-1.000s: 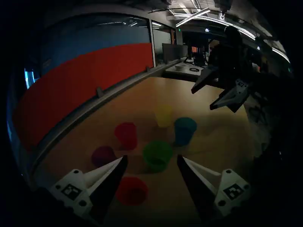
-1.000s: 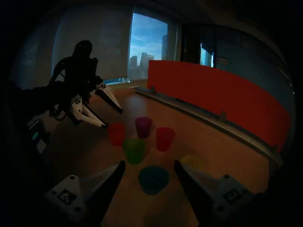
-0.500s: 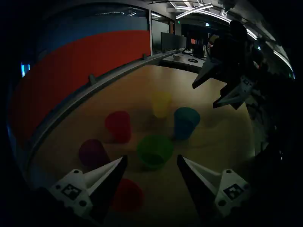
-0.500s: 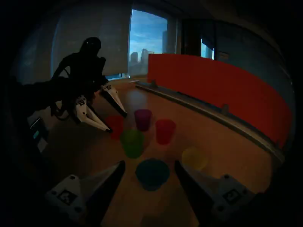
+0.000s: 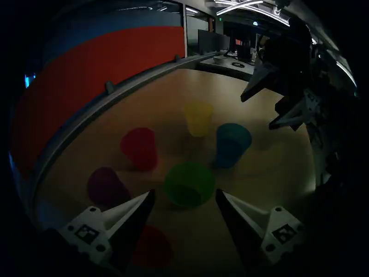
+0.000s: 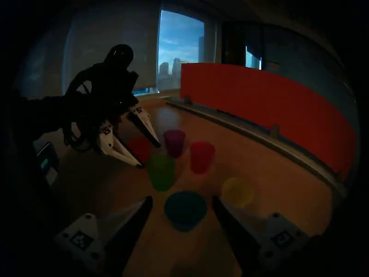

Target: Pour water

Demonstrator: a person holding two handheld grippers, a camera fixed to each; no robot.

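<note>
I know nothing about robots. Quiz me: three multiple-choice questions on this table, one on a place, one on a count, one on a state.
1. Which cup stands nearest the right gripper? A yellow cup, B teal cup, C purple cup.
2. How many cups are on the table? A four, B six, C eight.
3. The left gripper is: A open and empty, B shut on a cup, C holding a bottle.
Key: 1B, it sits between that gripper's fingers; 2B, those three plus a green cup, a red cup and a second red cup; 3A, its fingers stand wide apart.
</note>
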